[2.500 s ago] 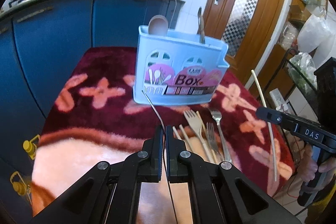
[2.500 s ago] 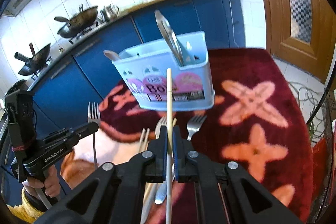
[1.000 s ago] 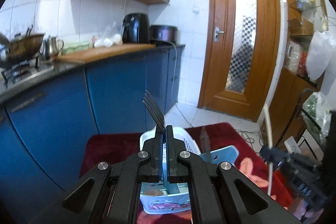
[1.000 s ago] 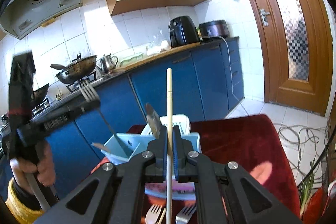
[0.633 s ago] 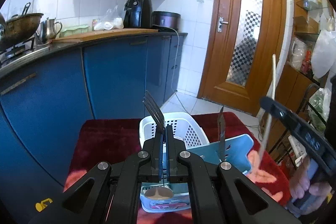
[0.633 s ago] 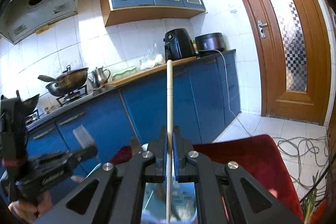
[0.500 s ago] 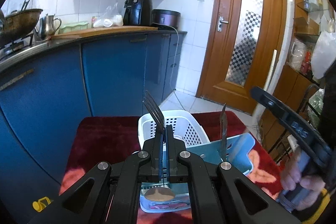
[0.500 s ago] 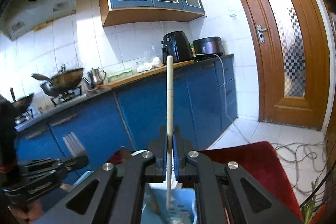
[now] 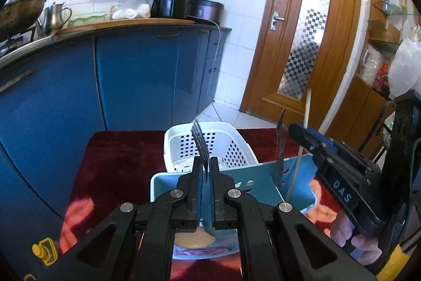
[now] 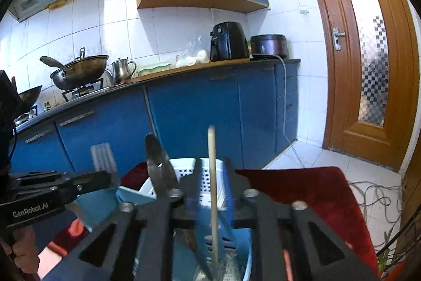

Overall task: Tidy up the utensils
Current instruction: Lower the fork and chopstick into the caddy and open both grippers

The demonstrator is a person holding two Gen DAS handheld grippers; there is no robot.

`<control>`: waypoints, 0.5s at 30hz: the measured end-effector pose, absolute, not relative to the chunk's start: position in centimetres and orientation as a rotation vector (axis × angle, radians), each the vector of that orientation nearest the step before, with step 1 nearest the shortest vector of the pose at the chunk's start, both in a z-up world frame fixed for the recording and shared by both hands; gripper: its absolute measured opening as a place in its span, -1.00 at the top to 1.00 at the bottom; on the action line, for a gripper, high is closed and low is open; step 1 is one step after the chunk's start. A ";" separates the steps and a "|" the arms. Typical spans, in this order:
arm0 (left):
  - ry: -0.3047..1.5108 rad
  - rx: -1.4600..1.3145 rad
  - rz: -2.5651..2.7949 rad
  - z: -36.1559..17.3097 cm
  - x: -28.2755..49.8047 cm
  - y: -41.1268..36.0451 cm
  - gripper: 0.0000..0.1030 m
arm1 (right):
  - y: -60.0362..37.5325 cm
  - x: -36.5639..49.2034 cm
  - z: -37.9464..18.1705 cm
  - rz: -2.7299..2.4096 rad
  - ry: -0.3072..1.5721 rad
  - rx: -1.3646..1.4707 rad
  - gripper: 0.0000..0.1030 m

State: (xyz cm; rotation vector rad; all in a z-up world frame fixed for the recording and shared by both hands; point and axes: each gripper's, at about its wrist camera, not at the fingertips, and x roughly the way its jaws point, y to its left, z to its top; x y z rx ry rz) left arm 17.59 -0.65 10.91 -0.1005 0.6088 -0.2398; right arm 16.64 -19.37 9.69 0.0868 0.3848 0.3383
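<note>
Both hands are delivering utensils into the light blue cutlery holder (image 9: 263, 183), which is standing on the red patterned tablecloth (image 9: 118, 162) just in front of a white perforated basket (image 9: 210, 141). In the left wrist view, the left gripper (image 9: 206, 173) is hovering over the holder's near compartment with a fork (image 9: 200, 141) standing tines-up between its narrow jaws; they have just been easing apart, and whether the pads are gripping the handle now is hard to tell from this angle. At about three o'clock from it, the right gripper (image 9: 297, 131) is reaching over the holder's right side. In the right wrist view, the right gripper (image 10: 210, 202) is showing jaws that have just been opening, now clearly parted, with a chopstick (image 10: 213, 186) standing loose between them and its lower end already down inside the holder (image 10: 236, 241), beside a metal utensil (image 10: 160, 170) leaning toward eleven o'clock. The drop-off step seems nearly done. Next, the left jaws probably need to part fully so the fork slides down, and each gripper should be lifting straight up, clear of the upright handles, before heading back toward six o'clock for more cutlery.
</note>
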 end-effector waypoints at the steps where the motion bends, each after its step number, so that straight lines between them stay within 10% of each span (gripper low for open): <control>1: 0.606 -0.101 -0.235 11.0 17.5 -0.6 0.79 | -19.4 16.5 9.8 0.343 0.385 0.090 0.42; 5: 0.592 -0.113 -0.225 11.6 16.8 -0.6 0.44 | -19.4 16.0 10.1 0.352 0.388 0.088 0.42; 15: 0.558 -0.113 -0.221 13.6 13.1 -0.6 0.41 | -19.4 12.7 11.6 0.344 0.411 0.090 0.41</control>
